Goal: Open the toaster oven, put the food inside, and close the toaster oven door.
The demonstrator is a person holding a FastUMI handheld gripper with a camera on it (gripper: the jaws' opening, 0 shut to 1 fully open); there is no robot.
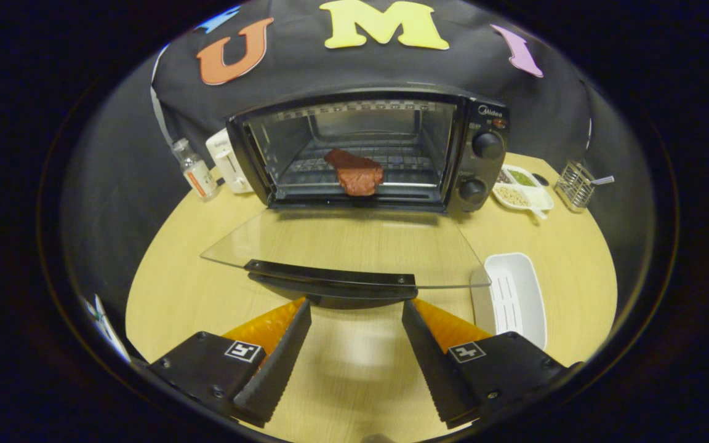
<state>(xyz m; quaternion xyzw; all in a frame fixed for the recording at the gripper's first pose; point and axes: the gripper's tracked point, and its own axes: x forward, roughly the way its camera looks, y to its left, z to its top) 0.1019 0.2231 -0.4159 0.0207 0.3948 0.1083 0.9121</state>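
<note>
Round tabletop of pale wood-grain laminate, smooth, near rim cut off behind the fingers. Toaster oven at the far side against the booth wall: black metal box, cavity open toward the camera, two round black knobs stacked on the right-hand control panel. Glass door folded down flat toward the fingers, clear enough to show the wood below, front edge capped by a long black curved handle running crosswise. Inside, wire rack of thin metal bars, rear part dim and hard to make out. On that rack, near the front lip, reddish-brown slab of meat, rough-surfaced, wedge-shaped, long axis running from back-left to front-right, thick end toward the door. White oblong plastic tray right of the door, ribbed floor, near end hidden by the right finger's block. White sectioned dish with green and beige fillings right of the oven, contents too small to name. Wire basket further right. White appliance left of the oven, half hidden behind it. Small clear bottle with white cap beside it. Gripper spread wide, holding nothing, black ribbed fingertips just short of the handle, orange backing behind each.
</note>
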